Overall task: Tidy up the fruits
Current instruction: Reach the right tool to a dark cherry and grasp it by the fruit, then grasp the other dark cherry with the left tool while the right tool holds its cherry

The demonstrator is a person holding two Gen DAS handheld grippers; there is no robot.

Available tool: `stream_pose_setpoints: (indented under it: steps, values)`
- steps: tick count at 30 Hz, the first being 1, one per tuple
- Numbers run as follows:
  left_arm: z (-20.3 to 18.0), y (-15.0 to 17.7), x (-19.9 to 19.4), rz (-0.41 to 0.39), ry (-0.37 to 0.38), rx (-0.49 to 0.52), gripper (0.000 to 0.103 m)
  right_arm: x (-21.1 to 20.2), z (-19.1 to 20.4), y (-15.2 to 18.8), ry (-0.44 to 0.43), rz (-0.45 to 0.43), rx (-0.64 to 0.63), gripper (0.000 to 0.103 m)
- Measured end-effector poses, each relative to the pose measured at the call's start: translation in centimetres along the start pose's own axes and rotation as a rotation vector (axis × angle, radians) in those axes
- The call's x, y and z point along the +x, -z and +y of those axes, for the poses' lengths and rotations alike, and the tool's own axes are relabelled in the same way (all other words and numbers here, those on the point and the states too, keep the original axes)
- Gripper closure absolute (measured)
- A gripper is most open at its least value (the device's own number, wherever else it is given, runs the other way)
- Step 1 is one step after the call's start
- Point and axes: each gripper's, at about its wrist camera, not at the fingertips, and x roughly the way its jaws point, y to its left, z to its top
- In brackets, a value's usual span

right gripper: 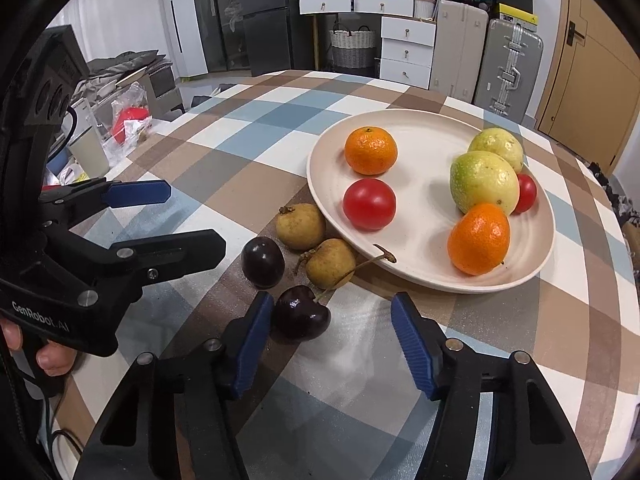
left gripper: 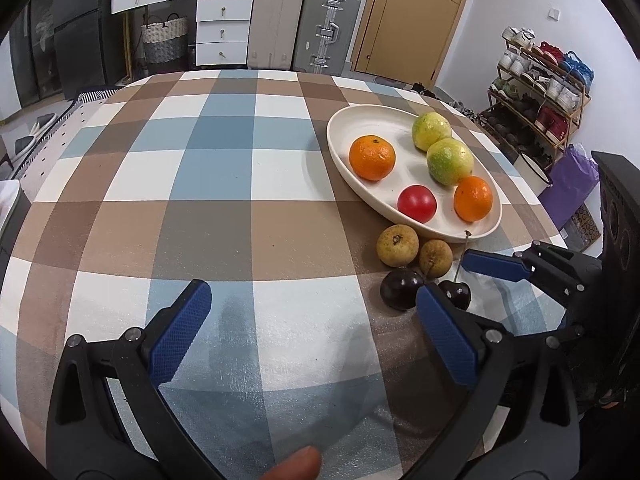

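A white oval plate (right gripper: 424,136) (left gripper: 360,120) on the checked tablecloth holds two oranges (right gripper: 371,150), two green-yellow fruits (right gripper: 484,182) and two red tomatoes (right gripper: 369,204). On the cloth by its near rim lie two tan longans (right gripper: 300,226) (left gripper: 397,245) and two dark cherries (right gripper: 301,312) (left gripper: 401,289). My right gripper (right gripper: 332,344) is open, and its left finger touches the stemmed cherry. My left gripper (left gripper: 312,328) is open over bare cloth, left of the cherries.
The right gripper shows at the right edge of the left wrist view (left gripper: 496,266); the left gripper shows at the left of the right wrist view (right gripper: 136,194). Clutter and bags (right gripper: 128,120) lie beyond the table's left edge. Suitcases (left gripper: 304,20) and drawers stand behind.
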Motion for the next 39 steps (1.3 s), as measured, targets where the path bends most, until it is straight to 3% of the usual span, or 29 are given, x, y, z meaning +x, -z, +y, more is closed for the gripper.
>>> stream_pose_setpoints:
  steps: [6, 12, 23, 35, 39]
  values:
    - [0.0, 0.1, 0.1, 0.008, 0.008, -0.009, 0.001, -0.2, 0.7, 0.3, -0.014, -0.004, -0.028, 0.057]
    - [-0.4, 0.3, 0.1, 0.018, 0.006, -0.005, 0.001, -0.7, 0.6, 0.8, -0.06, -0.018, -0.016, 0.075]
    - [-1.5, 0.6, 0.7, 0.044, 0.017, 0.032, 0.001, -2.3, -0.4, 1.3, -0.085, -0.076, 0.03, 0.076]
    - [-4.2, 0.5, 2.2, 0.057, 0.033, 0.147, 0.025, -3.6, -2.3, 2.3, -0.043, -0.095, 0.076, 0.076]
    - [-5.1, 0.4, 2.5, 0.056, 0.033, 0.191, 0.039, -4.1, -2.8, 2.6, -0.039, -0.101, 0.089, 0.076]
